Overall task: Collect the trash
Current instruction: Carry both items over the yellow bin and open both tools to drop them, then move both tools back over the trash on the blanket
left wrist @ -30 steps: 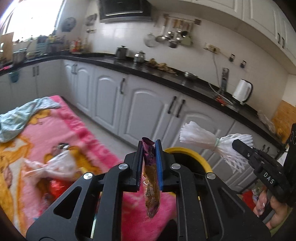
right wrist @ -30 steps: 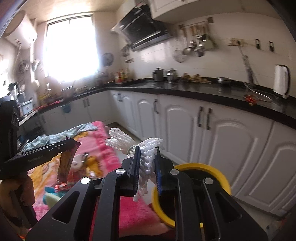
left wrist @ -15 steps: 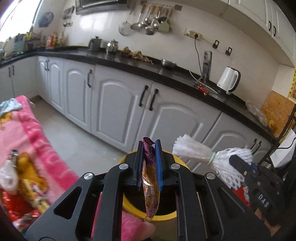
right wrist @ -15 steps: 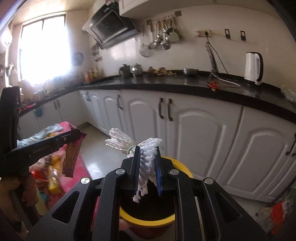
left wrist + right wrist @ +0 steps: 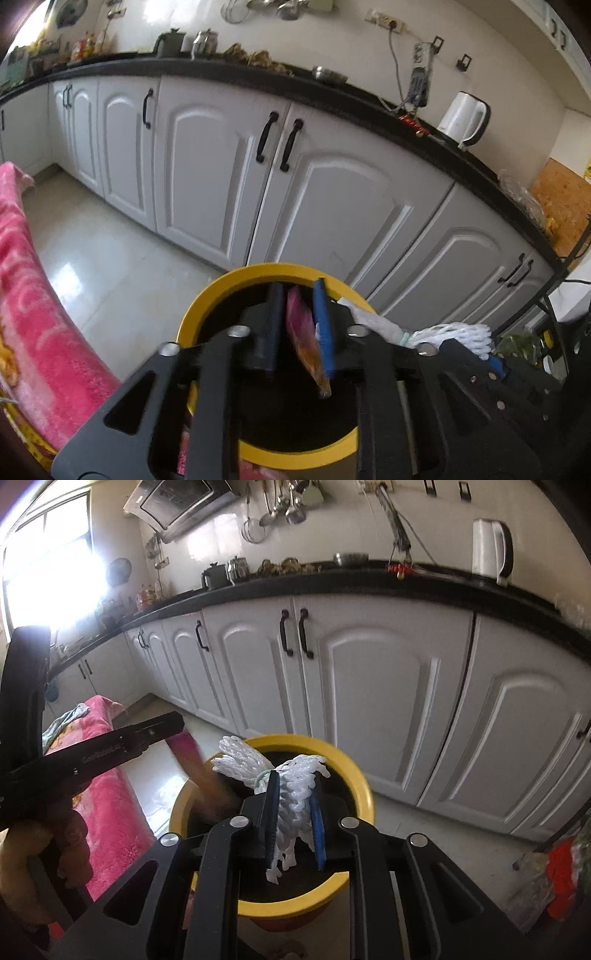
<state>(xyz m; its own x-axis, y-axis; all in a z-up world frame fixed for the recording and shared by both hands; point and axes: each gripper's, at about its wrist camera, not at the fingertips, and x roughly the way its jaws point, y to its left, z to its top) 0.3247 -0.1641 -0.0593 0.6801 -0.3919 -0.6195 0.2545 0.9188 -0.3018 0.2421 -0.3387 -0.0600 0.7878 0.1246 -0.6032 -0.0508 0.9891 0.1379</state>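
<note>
A yellow-rimmed bin (image 5: 221,291) with a dark inside stands on the floor right under both grippers. My left gripper (image 5: 297,295) hangs over its mouth with jaws opening. A purple and orange snack wrapper (image 5: 304,339) leans on the right blue pad, with a gap to the left pad. In the right wrist view the bin's rim (image 5: 354,771) rings my right gripper (image 5: 294,779). Its jaws are opening too, while a white foam net (image 5: 293,805) still fills the space between both pads. The left gripper's finger (image 5: 162,727) and the blurred wrapper (image 5: 192,764) show at left.
A pink blanket (image 5: 33,314) drapes over the edge left of the bin. White cabinets (image 5: 332,203) under a black counter run close behind it, with a white kettle (image 5: 461,118) on top. A hand (image 5: 44,849) holds the left gripper. Red and green bags (image 5: 561,878) lie at right.
Both grippers swung away from the pink blanket and sank over the bin's mouth. Both pairs of jaws widened; the wrapper now tilts loosely against one pad.
</note>
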